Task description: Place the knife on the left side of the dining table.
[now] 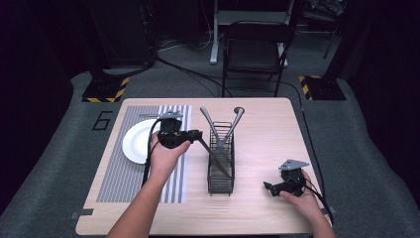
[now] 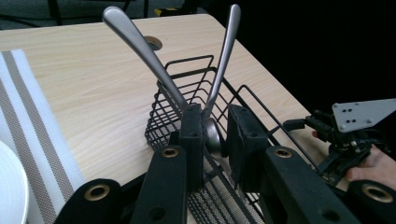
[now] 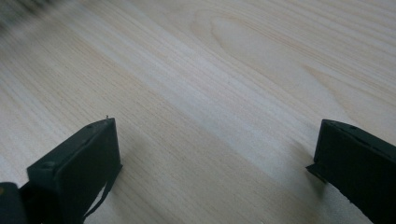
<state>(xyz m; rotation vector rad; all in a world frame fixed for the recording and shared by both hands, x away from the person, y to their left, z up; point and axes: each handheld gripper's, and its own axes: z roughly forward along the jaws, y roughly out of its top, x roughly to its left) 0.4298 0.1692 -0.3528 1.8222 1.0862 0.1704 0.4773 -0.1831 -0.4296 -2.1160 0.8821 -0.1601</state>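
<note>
Pale wooden worktop (image 1: pixel 257 208) carries a wire caddy (image 1: pixel 221 171) at centre, where the left claw (image 2: pixel 212 137) nips a knife handle (image 2: pixel 213 135) for lifting out, while the right claw (image 3: pixel 215 158) rests released at four o'clock.

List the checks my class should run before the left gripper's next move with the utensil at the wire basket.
1. Utensil handle sits between the left gripper jaws: ok.
2. Both jaws press on it: cannot tell; a thin dark gap seems to show at one side.
3. Wire basket stands upright on the table: ok.
4. Plate lies apart from the basket: ok.
5. Right gripper is open, low over bare table, away from the basket: ok.
</note>
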